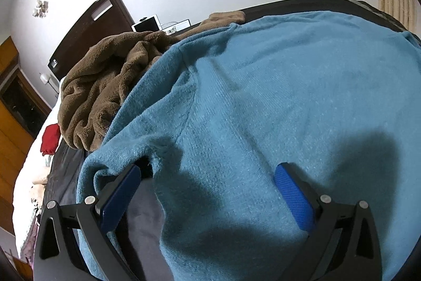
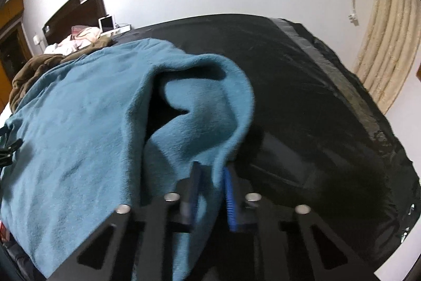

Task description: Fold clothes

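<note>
The right gripper (image 2: 212, 173) is pinching a fold of the teal sweater (image 2: 79, 128), its blue pads (image 2: 228, 191) pressed against the cloth from both sides; the pinched part rises from the jaws as a loose, curled flap with a dark hollow under it, and this part of the right wrist view is slightly blurred. The left gripper (image 1: 208, 170) stands spread wide, its two blue pads (image 1: 292, 194) well apart with the sweater (image 1: 263, 96) lying between and beneath them; the left-hand finger sits at the edge of the garment next to a dark opening in the knit, and whether it touches the cloth cannot be told. The sweater lies spread over a black cover (image 2: 315, 96) on a flat surface, filling most of the left wrist view, with its seam running diagonally across the near side. To the right of the pinched flap the cover lies bare, crossed by a grey strip (image 2: 329, 65). Beyond the sweater's far left edge a brown fleece (image 1: 105, 80) lies crumpled, touching it. Further back stand a dark headboard (image 1: 92, 25) against a white wall, a red cloth (image 1: 50, 136) on pale bedding, and a cream curtain (image 2: 386, 44) at the right.
</note>
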A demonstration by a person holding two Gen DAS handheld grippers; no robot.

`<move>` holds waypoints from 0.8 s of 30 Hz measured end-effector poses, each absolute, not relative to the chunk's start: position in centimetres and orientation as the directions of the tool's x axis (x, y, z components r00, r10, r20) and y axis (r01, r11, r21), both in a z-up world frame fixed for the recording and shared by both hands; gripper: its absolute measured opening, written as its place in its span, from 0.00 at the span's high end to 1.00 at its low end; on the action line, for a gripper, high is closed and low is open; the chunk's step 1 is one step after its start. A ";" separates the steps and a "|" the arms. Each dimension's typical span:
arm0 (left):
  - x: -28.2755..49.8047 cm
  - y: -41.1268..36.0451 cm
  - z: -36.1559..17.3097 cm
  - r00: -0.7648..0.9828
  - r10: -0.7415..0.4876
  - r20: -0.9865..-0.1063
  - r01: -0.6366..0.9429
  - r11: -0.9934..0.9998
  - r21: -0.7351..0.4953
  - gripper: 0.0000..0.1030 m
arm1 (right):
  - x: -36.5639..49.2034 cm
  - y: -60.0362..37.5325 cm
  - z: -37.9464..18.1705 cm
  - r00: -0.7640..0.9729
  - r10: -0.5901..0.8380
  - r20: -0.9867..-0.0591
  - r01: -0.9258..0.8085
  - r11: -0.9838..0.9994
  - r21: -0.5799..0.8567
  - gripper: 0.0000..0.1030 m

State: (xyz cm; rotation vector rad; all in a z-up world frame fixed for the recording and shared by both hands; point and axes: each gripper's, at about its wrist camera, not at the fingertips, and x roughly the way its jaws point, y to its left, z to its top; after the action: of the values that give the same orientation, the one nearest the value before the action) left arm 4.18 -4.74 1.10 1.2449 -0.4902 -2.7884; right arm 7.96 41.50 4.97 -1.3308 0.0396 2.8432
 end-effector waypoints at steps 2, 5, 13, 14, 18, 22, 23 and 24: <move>4.1 -5.4 1.1 -0.669 -0.151 -0.728 -0.086 -0.957 0.277 0.01 | 7.8 42.1 5.4 -0.651 0.031 -0.758 -0.047 -0.999 -0.001 0.93; 3.9 -5.8 0.9 -0.658 -0.134 -0.741 -0.082 -0.966 0.247 0.00 | 7.8 42.2 7.1 -0.689 0.157 -0.707 -0.108 -0.988 -0.115 0.93; 4.0 -5.6 0.8 -0.662 -0.144 -0.736 -0.080 -0.962 0.260 0.00 | 7.3 38.1 11.7 -0.784 0.554 -0.280 -0.297 -0.731 -0.614 0.93; 4.0 -5.6 0.8 -0.661 -0.141 -0.737 -0.080 -0.964 0.255 0.00 | 6.9 37.8 11.5 -0.783 0.561 -0.270 -0.295 -0.717 -0.632 0.93; 3.7 -6.1 0.7 -0.649 -0.116 -0.752 -0.081 -0.972 0.221 0.00 | 5.6 38.1 9.8 -0.755 0.534 -0.380 -0.224 -0.756 -0.616 0.92; 3.6 -6.4 0.7 -0.642 -0.102 -0.760 -0.083 -0.976 0.200 0.00 | 6.3 40.2 8.3 -0.716 0.478 -0.508 -0.192 -0.835 -0.516 0.42; 3.7 -6.4 0.6 -0.642 -0.101 -0.760 -0.084 -0.976 0.200 0.00 | 6.6 40.8 8.2 -0.713 0.462 -0.528 -0.192 -0.852 -0.486 0.26; 3.7 -6.4 0.6 -0.643 -0.102 -0.759 -0.084 -0.976 0.202 0.00 | 7.2 41.1 8.2 -0.717 0.453 -0.530 -0.201 -0.862 -0.465 0.15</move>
State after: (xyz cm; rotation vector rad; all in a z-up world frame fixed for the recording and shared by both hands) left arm 3.74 -6.40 0.64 1.3231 -0.3446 -2.8177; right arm 7.18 41.10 8.20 -0.9330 -0.5386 2.5616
